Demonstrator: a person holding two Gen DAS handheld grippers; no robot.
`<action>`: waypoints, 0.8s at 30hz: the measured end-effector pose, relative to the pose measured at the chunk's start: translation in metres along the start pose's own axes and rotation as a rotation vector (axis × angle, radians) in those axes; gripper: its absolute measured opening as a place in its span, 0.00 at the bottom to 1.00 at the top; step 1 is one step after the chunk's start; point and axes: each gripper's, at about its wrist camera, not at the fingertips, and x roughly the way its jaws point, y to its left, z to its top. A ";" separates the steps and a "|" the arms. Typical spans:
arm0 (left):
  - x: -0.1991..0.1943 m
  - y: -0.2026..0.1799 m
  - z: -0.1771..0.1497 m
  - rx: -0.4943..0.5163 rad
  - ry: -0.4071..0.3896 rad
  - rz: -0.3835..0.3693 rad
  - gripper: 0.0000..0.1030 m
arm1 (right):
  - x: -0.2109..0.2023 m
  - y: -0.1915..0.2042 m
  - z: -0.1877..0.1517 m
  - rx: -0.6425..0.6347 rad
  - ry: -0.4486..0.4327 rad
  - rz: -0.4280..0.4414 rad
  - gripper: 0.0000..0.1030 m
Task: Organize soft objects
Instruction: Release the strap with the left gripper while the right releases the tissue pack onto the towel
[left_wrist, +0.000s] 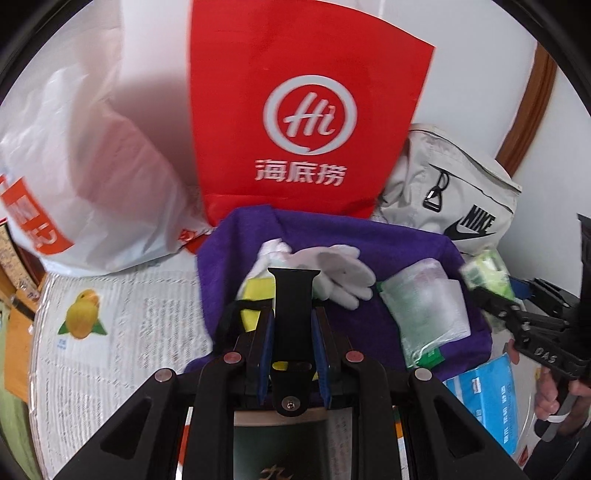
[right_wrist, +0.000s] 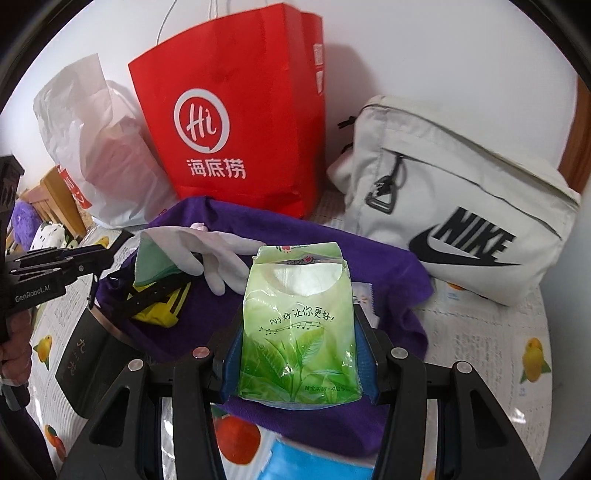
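Note:
My left gripper (left_wrist: 293, 317) is shut on a flat black strap (left_wrist: 293, 295) that stands up between its blue pads. Under it lie a yellow item (left_wrist: 255, 295), a white glove (left_wrist: 340, 273) and a clear packet (left_wrist: 424, 306), all on a purple cloth (left_wrist: 332, 229). My right gripper (right_wrist: 297, 317) is shut on a green tissue pack (right_wrist: 295, 332), held above the purple cloth (right_wrist: 388, 273). In the right wrist view the left gripper (right_wrist: 99, 258) comes in from the left over the yellow item (right_wrist: 162, 310) and the white glove (right_wrist: 214, 251).
A red paper bag (right_wrist: 236, 122), a white plastic bag (right_wrist: 96, 147) and a pale Nike bag (right_wrist: 461, 206) stand along the wall behind. A black box (right_wrist: 92, 354) lies at front left and a blue tissue pack (left_wrist: 487, 402) at front right. A fruit-print cover (right_wrist: 498, 350) lies on the table.

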 end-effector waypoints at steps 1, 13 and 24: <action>0.003 -0.004 0.001 0.007 0.003 -0.009 0.19 | 0.003 0.000 0.001 0.000 0.005 0.003 0.49; 0.039 -0.034 0.010 0.054 0.073 -0.049 0.19 | 0.043 0.016 0.006 -0.032 0.091 0.053 0.50; 0.056 -0.027 0.010 0.040 0.114 -0.040 0.19 | 0.075 0.017 -0.001 -0.049 0.178 0.061 0.51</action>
